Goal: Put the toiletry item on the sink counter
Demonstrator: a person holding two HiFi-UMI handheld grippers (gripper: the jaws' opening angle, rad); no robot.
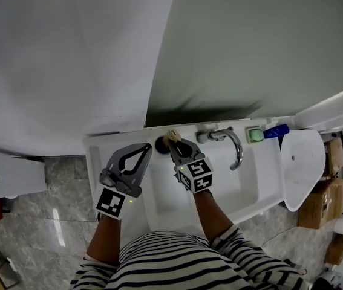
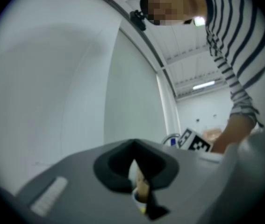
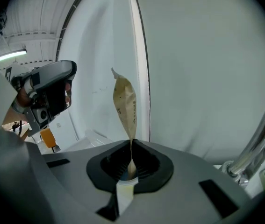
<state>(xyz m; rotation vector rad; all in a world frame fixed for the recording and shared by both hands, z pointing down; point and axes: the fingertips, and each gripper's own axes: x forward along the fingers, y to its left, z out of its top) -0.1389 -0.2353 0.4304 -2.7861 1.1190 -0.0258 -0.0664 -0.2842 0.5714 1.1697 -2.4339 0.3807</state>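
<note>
The toiletry item is a thin tan sachet (image 1: 172, 136) that stands upright with its lower end pinched in my right gripper (image 1: 173, 144), which is shut on it. In the right gripper view the sachet (image 3: 125, 101) rises out of the closed jaws of that gripper (image 3: 131, 146) in front of the pale wall. It hangs over the back rim of the white sink counter (image 1: 107, 142), left of the chrome faucet (image 1: 228, 142). My left gripper (image 1: 147, 148) is shut beside it over the counter's left part. I see nothing held in my left gripper (image 2: 133, 160) in its own view.
A dark round spot (image 1: 161, 142) lies on the rim between the two grippers. A green soap (image 1: 255, 135) and a blue item (image 1: 276, 130) sit right of the faucet. A white oval lid (image 1: 303, 162) and cardboard boxes (image 1: 319, 198) stand at the right.
</note>
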